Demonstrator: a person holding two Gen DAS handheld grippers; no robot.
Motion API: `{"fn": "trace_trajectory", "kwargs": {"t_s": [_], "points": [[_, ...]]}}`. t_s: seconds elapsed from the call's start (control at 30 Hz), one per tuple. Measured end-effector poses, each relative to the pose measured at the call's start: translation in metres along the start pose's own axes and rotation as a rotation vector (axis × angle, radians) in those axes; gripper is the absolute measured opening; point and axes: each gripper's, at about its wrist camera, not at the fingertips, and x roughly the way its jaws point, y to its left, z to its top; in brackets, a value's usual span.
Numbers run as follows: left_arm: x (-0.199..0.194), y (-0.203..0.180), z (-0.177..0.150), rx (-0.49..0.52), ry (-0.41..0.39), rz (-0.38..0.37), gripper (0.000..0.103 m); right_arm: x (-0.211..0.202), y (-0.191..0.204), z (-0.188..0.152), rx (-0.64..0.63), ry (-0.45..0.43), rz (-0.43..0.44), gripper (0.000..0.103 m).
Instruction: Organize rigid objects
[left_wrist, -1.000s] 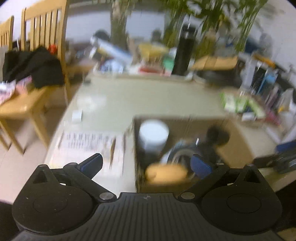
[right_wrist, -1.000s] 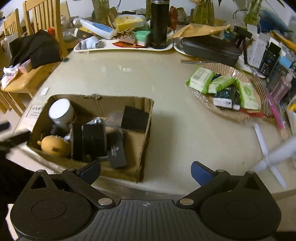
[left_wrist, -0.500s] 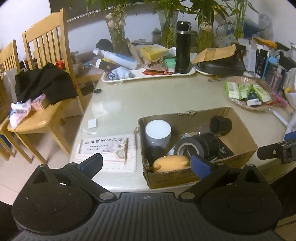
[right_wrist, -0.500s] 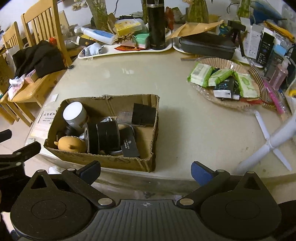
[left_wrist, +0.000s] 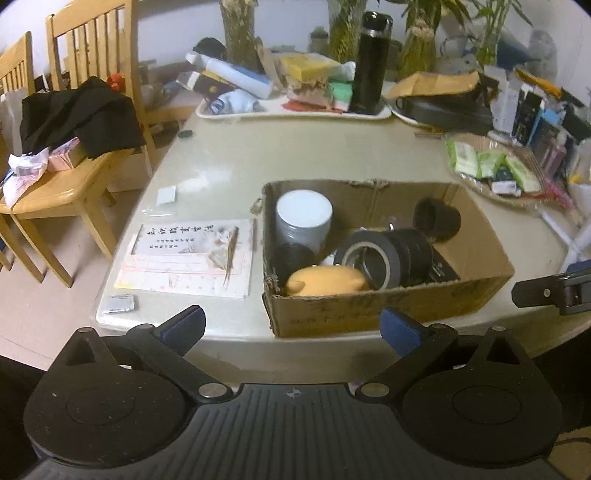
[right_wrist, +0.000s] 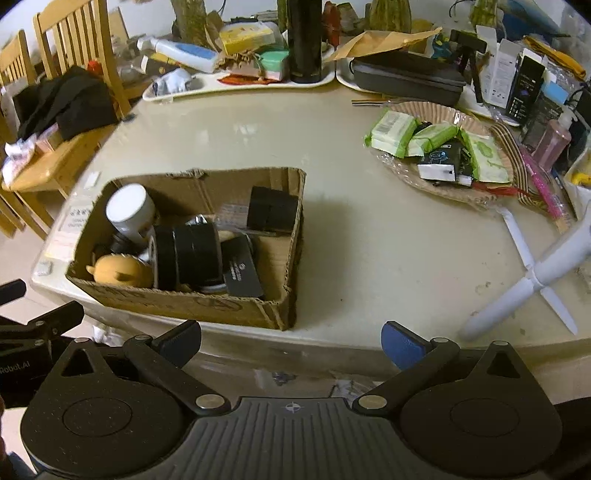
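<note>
An open cardboard box (left_wrist: 373, 310) (right_wrist: 177, 306) sits at the near edge of the beige table (left_wrist: 306, 151) (right_wrist: 369, 236). Inside it lie a white-lidded jar (left_wrist: 303, 216) (right_wrist: 130, 213), black tape rolls (left_wrist: 388, 258) (right_wrist: 188, 254), a yellow toy (left_wrist: 327, 281) (right_wrist: 120, 271), a black cup (left_wrist: 437, 219) and a flat black case (right_wrist: 242, 277). My left gripper (left_wrist: 291, 326) is open, held back from the box's front wall. My right gripper (right_wrist: 291, 338) is open too, off the table's near edge, right of the box. Neither holds anything.
Papers (left_wrist: 188, 254) lie left of the box. A wicker tray of green packets (right_wrist: 439, 147) sits at the right, a white tripod (right_wrist: 546, 269) near the right edge. A cluttered white tray with a black flask (left_wrist: 369, 62) is at the back. Wooden chairs (left_wrist: 74, 122) stand at the left.
Both grippers have drawn back from the box toward the table's near edge. The left view, blurred a second ago, is now steady. Both stay open and empty.
</note>
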Motion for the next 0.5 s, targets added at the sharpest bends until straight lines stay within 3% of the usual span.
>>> {"fn": "trace_trajectory", "kwargs": {"t_s": [0.5], "points": [[0.006, -0.008, -0.004, 0.038, 0.076, -0.035, 0.103, 0.024, 0.016, -0.005, -0.078, 0.073, -0.038, 0.103]]}}
